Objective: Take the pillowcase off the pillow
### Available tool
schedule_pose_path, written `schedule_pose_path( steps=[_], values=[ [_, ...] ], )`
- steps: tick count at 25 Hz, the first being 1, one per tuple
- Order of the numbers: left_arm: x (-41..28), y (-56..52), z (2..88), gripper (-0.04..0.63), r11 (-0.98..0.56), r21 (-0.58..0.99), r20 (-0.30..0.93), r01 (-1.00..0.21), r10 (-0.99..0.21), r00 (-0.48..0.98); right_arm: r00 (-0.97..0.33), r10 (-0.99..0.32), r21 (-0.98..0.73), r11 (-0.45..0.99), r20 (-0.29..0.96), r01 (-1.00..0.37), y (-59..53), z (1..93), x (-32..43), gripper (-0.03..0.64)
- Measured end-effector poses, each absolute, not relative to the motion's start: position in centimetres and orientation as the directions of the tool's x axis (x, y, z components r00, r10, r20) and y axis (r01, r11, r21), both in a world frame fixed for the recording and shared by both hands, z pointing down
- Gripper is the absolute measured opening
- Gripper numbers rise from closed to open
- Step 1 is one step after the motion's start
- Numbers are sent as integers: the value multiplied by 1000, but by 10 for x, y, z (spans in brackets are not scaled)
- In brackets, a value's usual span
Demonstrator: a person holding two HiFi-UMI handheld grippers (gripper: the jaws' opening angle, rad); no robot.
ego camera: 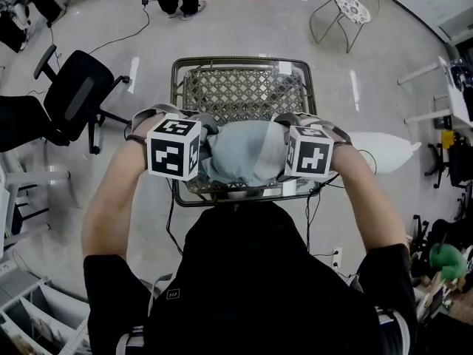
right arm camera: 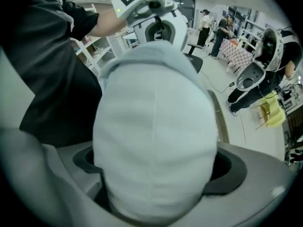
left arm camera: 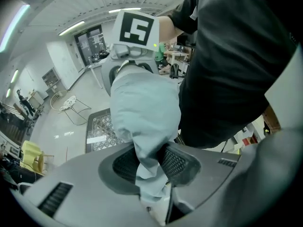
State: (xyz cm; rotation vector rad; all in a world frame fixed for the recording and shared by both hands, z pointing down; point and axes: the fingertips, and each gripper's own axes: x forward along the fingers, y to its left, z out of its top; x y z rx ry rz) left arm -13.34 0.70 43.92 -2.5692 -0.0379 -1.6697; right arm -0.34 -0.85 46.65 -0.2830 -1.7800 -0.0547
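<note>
One pale-blue pillowcase (ego camera: 244, 154) partly covers the pillow (right arm camera: 154, 141), held above the desk (ego camera: 244, 91). Our left hand-held gripper (left arm camera: 151, 167) pinches its cloth; the right hand-held gripper (right arm camera: 158, 169) stands spread around the bare pillow end. Next, we judge: clamp there, pull apart.

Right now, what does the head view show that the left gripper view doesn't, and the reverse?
Only the head view: the black office chair and a white pillow-like shape on the floor. Only the left gripper view: the left gripper, its jaws pinched on a fold of the light blue pillowcase, and the ceiling lights. Both: the pillowcase bundle, the mesh table and the wire chair.
</note>
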Motion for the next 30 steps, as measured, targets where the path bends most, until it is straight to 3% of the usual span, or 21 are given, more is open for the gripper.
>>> schedule_pose_path(
  steps=[5, 8, 10, 15, 25, 30],
  values=[
    [-143, 6, 450, 109, -1000, -13, 906, -18, -19, 422, -174, 133, -96, 974, 976, 206, -3, 486, -9, 594],
    [-149, 5, 454, 84, -999, -10, 907, -44, -28, 419, -169, 131, -93, 972, 977, 215, -4, 486, -8, 491],
    [-156, 7, 458, 18, -999, -7, 918, -44, -24, 397, -171, 142, -103, 971, 975, 217, -4, 483, -6, 435],
    [-158, 12, 463, 11, -999, 15, 920, -44, -3, 391, -179, 175, -134, 966, 968, 222, -2, 475, -1, 360],
    [-210, 19, 462, 9, -993, 38, 942, -112, -2, 336, -237, 230, -193, 966, 944, 169, -15, 452, 20, 331],
    [-261, 30, 495, 9, -981, 54, 976, -189, 12, 218, -337, 232, -204, 972, 912, 117, -30, 427, 47, 331]
  ],
)
